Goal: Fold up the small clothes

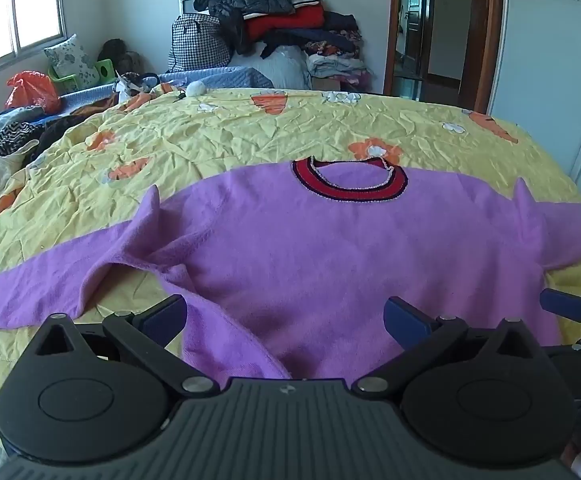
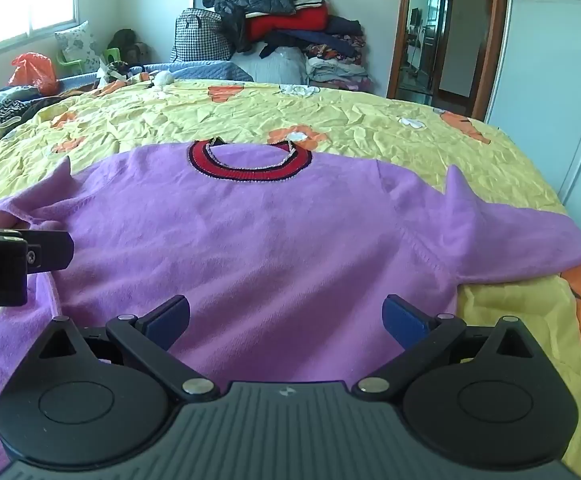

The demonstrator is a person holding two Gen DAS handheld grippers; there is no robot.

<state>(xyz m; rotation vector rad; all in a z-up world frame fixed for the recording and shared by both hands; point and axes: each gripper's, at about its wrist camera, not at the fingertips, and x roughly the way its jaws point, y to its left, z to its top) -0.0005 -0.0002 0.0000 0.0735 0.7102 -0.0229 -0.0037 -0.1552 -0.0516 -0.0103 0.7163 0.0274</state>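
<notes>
A small purple sweater with a red and dark collar lies spread on the yellow bedspread, collar pointing away and sleeves out to both sides. Its left sleeve is creased and its lower left hem is folded over. My left gripper hovers open over the sweater's lower left part, nothing between its blue pads. My right gripper hovers open over the lower right part, also holding nothing. Each gripper's blue fingers show at the edge of the other's view.
A tall pile of clothes and a checked bag stands against the far wall. More clothes and an orange bag lie at the far left by the window. A doorway opens at the back right.
</notes>
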